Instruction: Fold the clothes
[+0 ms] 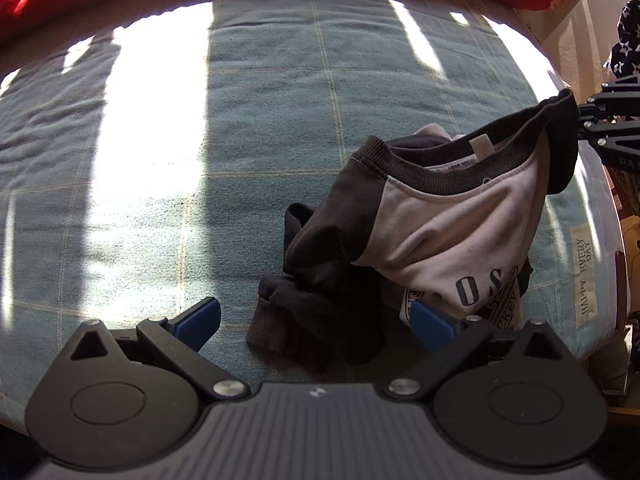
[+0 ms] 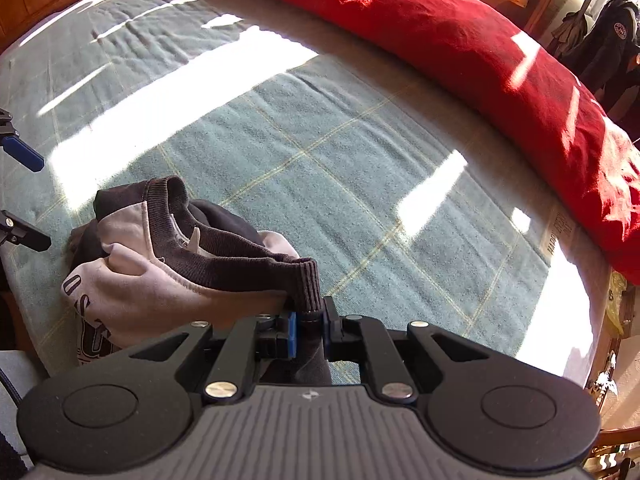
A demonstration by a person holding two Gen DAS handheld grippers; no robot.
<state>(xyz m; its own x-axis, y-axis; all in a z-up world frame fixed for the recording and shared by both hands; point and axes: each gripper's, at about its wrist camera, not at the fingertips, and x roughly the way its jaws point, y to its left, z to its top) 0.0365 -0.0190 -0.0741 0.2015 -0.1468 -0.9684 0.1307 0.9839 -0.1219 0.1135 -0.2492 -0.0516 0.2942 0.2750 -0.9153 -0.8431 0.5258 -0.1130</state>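
A grey sweatshirt (image 1: pixel 448 224) with dark brown sleeves and ribbed collar lies crumpled on the green checked bed cover (image 1: pixel 248 128). My left gripper (image 1: pixel 316 324) is open, its blue pads on either side of a dark sleeve cuff (image 1: pixel 276 328) without touching it. My right gripper (image 2: pixel 310 320) is shut on the sweatshirt (image 2: pixel 160 280) at the ribbed collar (image 2: pixel 308 280) and holds that edge lifted off the bed. The right gripper also shows at the right edge of the left wrist view (image 1: pixel 600 124), pulling the collar taut.
A red blanket (image 2: pixel 460 40) lies along the far side of the bed. A label reading "HAPPY EVERY DAY" (image 1: pixel 586 276) marks the cover's edge. Wooden furniture and hanging clothes (image 2: pixel 612 40) stand beyond the bed. Bright sunlight stripes cross the cover.
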